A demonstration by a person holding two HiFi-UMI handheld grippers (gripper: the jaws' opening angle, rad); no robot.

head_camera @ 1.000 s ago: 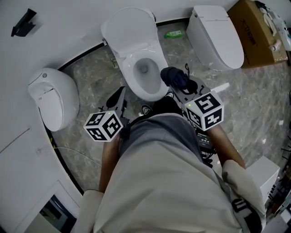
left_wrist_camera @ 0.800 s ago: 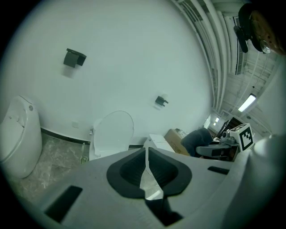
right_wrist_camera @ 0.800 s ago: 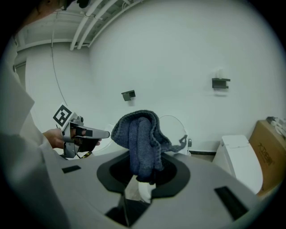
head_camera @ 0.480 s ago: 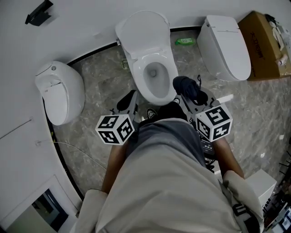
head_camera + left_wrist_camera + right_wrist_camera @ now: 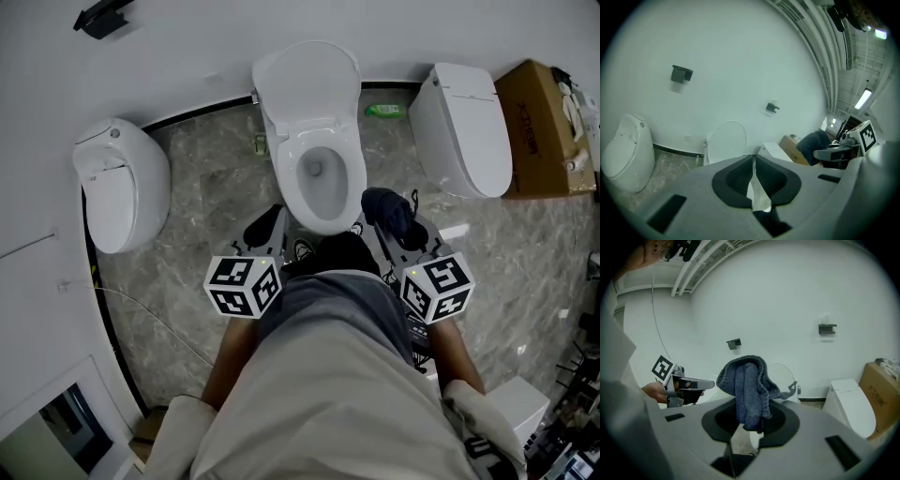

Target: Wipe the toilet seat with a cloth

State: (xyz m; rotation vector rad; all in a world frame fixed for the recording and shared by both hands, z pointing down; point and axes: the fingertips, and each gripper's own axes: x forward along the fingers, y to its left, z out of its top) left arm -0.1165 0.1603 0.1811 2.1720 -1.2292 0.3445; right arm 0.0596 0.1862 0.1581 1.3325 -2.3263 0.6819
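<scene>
Right gripper [image 5: 751, 425]: fingers clamped on dark blue knitted cloth [image 5: 747, 380]. Left gripper [image 5: 753, 185]: fingers closed, empty. Toilet seat [image 5: 290, 178]: lid raised, cloth clear of it; wiping apparently not begun.

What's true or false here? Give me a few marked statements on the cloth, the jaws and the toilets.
1. The right gripper has its jaws shut on the cloth. True.
2. The left gripper holds a second cloth. False: its jaws are shut with nothing between them.
3. The middle toilet has its lid up. True.
4. The cloth lies spread on the toilet seat. False: it hangs bunched in the right gripper's jaws, beside that toilet.
5. A cardboard box stands just beyond the right-hand toilet. True.
</scene>
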